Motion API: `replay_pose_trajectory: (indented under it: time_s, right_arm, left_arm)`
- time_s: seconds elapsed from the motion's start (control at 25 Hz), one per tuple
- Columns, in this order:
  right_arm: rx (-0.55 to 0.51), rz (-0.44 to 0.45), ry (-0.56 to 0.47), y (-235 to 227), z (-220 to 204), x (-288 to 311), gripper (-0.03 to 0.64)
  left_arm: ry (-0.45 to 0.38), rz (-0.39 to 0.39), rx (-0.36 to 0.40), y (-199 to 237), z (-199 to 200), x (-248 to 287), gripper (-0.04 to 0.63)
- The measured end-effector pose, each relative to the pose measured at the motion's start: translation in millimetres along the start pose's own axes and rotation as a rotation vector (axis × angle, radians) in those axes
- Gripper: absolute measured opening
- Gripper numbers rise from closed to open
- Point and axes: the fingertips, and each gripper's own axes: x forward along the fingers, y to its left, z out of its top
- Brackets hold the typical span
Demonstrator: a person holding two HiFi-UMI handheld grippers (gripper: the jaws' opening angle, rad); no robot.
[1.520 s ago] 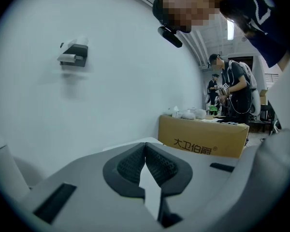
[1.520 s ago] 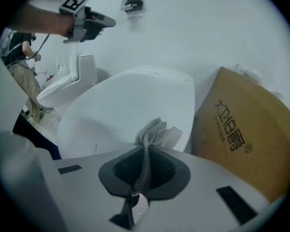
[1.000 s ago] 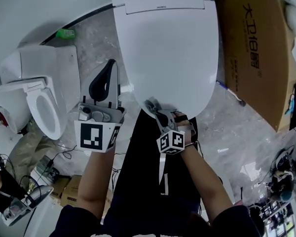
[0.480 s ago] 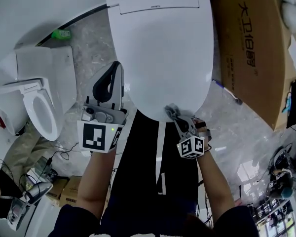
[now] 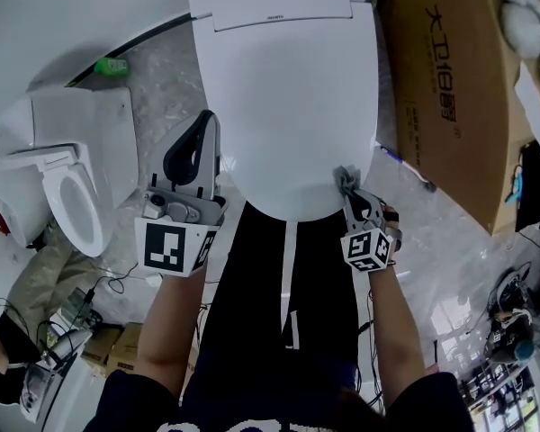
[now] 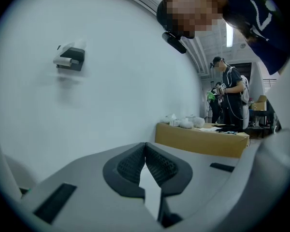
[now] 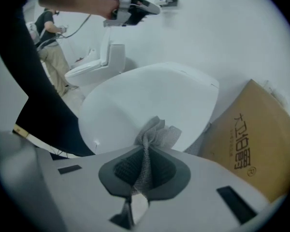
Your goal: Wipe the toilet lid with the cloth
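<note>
The cloth (image 7: 155,133) is small, grey and soft. It looks very light and floppy, so it probably bends and bunches up easily. The right claw (image 7: 145,167) is shut tight on it. It pinches the cloth in the middle, and a ruffled bit sticks out past the tips. That ruffled bit is the part to rub with. The middle seems a good place to hold it, because the loose end can press flat.

The cloth touches the toilet lid (image 5: 288,97) at the front edge, on the lid's right side. The lid is big, white, smooth and closed. It looks hard and slippery, so the cloth should slide over it easily.

The left claw (image 5: 201,133) is shut too, with nothing in it. It is just beside the lid's left edge, and I think it is held up in the air.

I count one cloth, two claws and one lid to wipe. A second toilet (image 5: 67,178) stands well to the left of the lid. One cardboard box (image 5: 450,79) lies to the right of the lid.
</note>
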Motion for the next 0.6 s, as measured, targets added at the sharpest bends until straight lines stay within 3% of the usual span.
replay_pose_trajectory:
  time_s: [0.12,0.24,0.44,0.6]
  right_arm:
    - [0.182,-0.105,-0.044,-44.5,7.5,-21.5,0.038]
    - [0.295,-0.167,-0.164,-87.5,48.5,-62.1,0.038]
    - [0.275,-0.272,-0.42,-150.2,158.6,-162.8,0.038]
    - [0.28,-0.348,-0.693,-193.8,256.3,-266.1,0.038]
  left_arm:
    - [0.0,0.003,0.019,-5.5,15.9,0.3,0.019]
    - [-0.021,-0.007,0.021,-11.4,43.7,-4.4,0.019]
    - [-0.057,0.013,0.015,-18.4,104.8,-16.3,0.019]
    - [-0.079,0.032,0.028,-23.2,158.0,-30.3,0.019]
